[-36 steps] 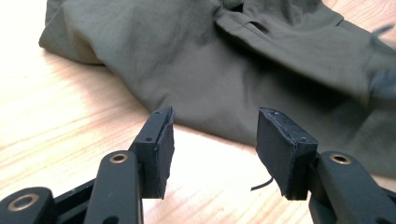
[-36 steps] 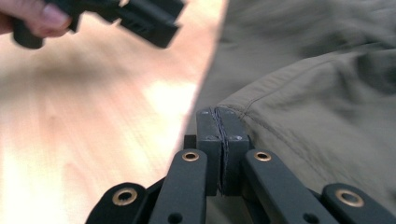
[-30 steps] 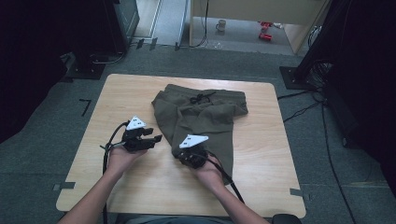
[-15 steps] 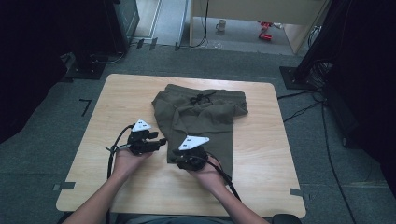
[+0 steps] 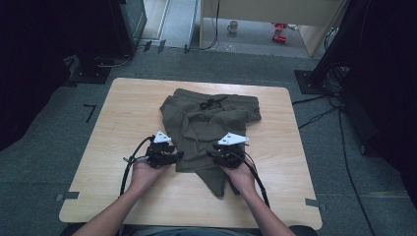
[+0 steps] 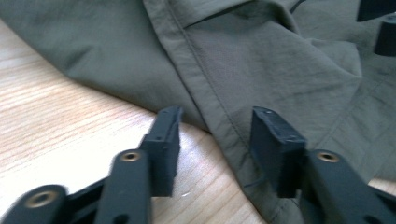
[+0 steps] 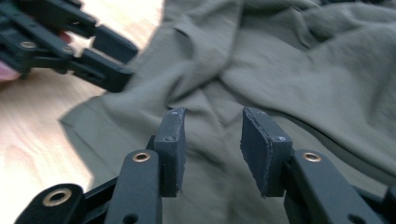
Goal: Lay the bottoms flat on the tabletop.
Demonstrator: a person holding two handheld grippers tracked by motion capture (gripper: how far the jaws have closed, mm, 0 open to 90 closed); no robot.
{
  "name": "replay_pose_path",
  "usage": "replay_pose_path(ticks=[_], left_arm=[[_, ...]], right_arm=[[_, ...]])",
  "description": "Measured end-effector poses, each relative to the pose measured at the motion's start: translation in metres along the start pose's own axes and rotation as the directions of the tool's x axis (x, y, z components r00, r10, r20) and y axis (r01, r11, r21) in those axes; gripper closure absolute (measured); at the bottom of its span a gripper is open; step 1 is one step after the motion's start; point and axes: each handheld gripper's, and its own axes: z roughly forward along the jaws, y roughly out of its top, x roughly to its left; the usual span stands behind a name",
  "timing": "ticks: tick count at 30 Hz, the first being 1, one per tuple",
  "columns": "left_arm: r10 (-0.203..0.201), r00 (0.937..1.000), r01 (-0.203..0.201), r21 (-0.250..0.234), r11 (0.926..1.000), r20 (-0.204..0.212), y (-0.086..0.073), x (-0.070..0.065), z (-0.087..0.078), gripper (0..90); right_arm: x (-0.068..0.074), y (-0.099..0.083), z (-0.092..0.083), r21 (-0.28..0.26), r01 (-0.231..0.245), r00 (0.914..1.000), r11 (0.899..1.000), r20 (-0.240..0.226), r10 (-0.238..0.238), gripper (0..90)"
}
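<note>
Between my left gripper (image 6: pixel 217 140) jaws sits the hem of the shorts (image 6: pixel 261 70): olive woven cloth, matt, a bit crinkled, with a neat stitched seam running along the edge. Just under and left of those jaws the tabletop (image 6: pixel 56 121) is pale wood with a fine grain and a soft sheen. My jaws themselves are matt black plastic, brass-looking rivets in them, and the pads look rough and scuffed. Ahead of my right gripper (image 7: pixel 212 140) jaws, same dull cloth, softly rumpled.
</note>
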Motion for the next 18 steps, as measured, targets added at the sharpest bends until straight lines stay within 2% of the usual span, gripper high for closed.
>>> replay_pose_path(ticks=[5, 8, 10, 13, 18], left_arm=[[0.031, 0.9994, -0.031, 0.022, 0.9993, 0.017, -0.001, -0.004, -0.001, 89.3], [0.036, 0.9990, -0.036, 0.012, 0.9993, 0.025, 0.003, -0.003, -0.009, 90.0], [0.029, 0.9990, -0.028, -0.011, 0.9995, 0.034, 0.006, 0.001, -0.022, 90.0], [0.028, 0.9992, -0.027, -0.017, 0.9995, 0.030, 0.006, 0.006, -0.042, 90.0], [0.030, 0.9995, -0.030, -0.017, 0.9994, 0.004, -0.012, 0.019, -0.078, 90.0]], right_arm=[[-0.005, -0.004, -0.003, -0.016, -0.001, 0.9998, 1.000, 0.022, 0.001, 59.7], [-0.007, -0.003, -0.004, -0.018, 0.003, 0.9994, 1.000, 0.035, -0.002, 59.9], [-0.008, -0.003, -0.005, -0.022, 0.000, 0.9992, 1.000, 0.040, 0.000, 60.6], [-0.009, -0.001, -0.005, -0.026, 0.004, 0.9988, 1.000, 0.050, -0.003, 61.4], [-0.012, 0.001, -0.004, -0.018, -0.009, 0.9985, 1.000, 0.054, 0.010, 61.3]])
